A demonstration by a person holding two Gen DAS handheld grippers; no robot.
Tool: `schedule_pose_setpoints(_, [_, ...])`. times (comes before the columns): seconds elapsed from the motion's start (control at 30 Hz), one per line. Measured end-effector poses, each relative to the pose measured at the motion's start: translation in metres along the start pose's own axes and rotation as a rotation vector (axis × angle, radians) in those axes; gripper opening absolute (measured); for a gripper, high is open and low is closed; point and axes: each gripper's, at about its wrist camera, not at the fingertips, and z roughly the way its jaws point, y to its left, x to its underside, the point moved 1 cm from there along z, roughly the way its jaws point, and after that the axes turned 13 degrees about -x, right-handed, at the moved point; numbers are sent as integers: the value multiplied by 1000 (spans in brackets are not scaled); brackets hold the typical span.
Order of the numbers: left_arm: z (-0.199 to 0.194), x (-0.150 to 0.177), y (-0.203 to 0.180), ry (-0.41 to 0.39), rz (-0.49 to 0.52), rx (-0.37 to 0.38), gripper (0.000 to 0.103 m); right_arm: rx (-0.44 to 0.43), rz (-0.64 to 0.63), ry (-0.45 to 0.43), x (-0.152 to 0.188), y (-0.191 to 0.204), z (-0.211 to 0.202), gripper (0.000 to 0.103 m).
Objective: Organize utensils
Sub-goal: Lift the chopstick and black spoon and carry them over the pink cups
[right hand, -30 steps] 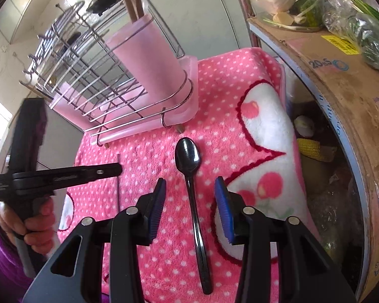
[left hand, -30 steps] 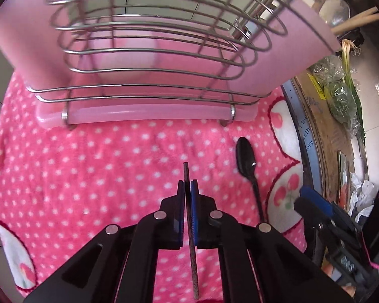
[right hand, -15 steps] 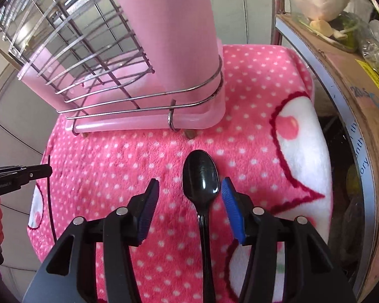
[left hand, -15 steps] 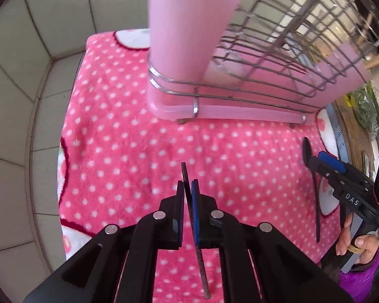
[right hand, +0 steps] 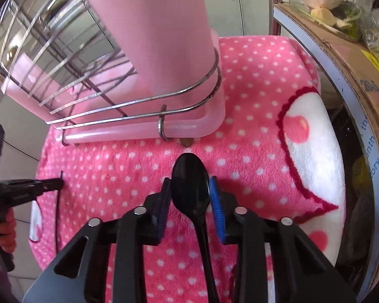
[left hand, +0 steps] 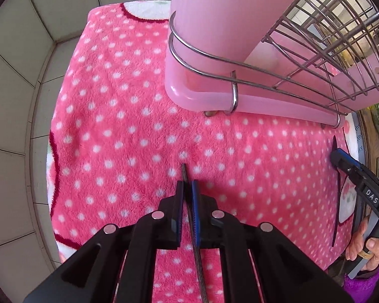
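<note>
1. The rack, a wire frame on a pink tray, takes up the far part of the blanket. Its pink cup stands at the rack's near right corner as the right camera shows it. Between the rack's front rim and the blanket's near edge lies an open strip of blanket, where both grippers are.
2. The blanket is pink fleece with white dots and red-edged white patches (cherries on the right-hand ones). On its left it ends against pale tiled wall. On its right it ends at a cardboard box with bagged greens on top.
3. The left gripper points steeply down over the left part of the strip. Its jaws are all but closed on a thin dark stick, which runs up between the pads and pokes out just beyond them.
4. The right gripper tilts down over the right part of the strip, near the rack's front right corner. Its jaws have just been closing. The black spoon sits between them, bowl toward the rack, handle running back under the gripper. The pads touch the bowl's edges on both sides.
5. A hand in a purple sleeve grips the right tool's handle.
</note>
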Motion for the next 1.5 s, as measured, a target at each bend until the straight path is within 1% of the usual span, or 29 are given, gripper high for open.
schedule_pose_setpoints(0.03, [0, 0, 1, 0, 5, -2, 6, -9, 7, -5, 0, -2, -3, 13])
schedule_pose_setpoints(0.07, [0, 1, 2, 0, 8, -4, 6, -18, 13, -16, 0, -3, -7, 9])
schedule_pose_setpoints(0.17, [0, 1, 9, 3, 4, 0, 7, -31, 15, -49, 2, -7, -20, 4])
schedule_pose_setpoints(0.2, [1, -3, 2, 4, 3, -1, 7, -38, 17, -58, 2, -8, -24, 3])
schedule_pose_setpoints(0.33, [0, 0, -1, -18, 3, -3, 7, -77, 49, -91, 4, -12, -37, 2])
schedule_pose_setpoints(0.47, [-2, 11, 0, -56, 12, 7, 5, -65, 51, -113, 5, -15, -47, 2])
schedule_pose_setpoints(0.53, [-2, 16, 1, -66, 17, 11, 4, -80, 75, -119, 6, -20, -51, 2])
schedule_pose_setpoints(0.6, [-5, 19, 4, -72, 7, 26, 4, -101, 108, -128, 8, -27, -55, 2])
schedule_pose_setpoints(0.63, [-7, 21, 7, -76, -1, 36, 4, -113, 123, -133, 8, -25, -51, 2])
schedule_pose_setpoints(0.73, [-21, 26, 16, -114, -28, 84, 4, -162, 142, -177, 9, -23, -60, 2])
schedule_pose_setpoints(0.9, [-48, 40, 32, -197, -92, 162, 4, -203, 110, -254, 11, -6, -78, 2])
schedule_pose_setpoints(1.0, [-65, 50, 40, -258, -120, 184, 4, -225, 101, -292, 16, 0, -86, 2])
schedule_pose_setpoints(1.1, [-87, 63, 48, -347, -143, 191, 4, -219, 64, -334, 19, 11, -97, 2])
schedule_pose_setpoints(1.3, [-136, 80, 57, -532, -181, 175, 4, -235, -17, -432, 23, 34, -127, 2])
schedule_pose_setpoints(1.5, [-181, 83, 65, -663, -219, 208, 4, -258, -85, -512, 20, 59, -155, 2])
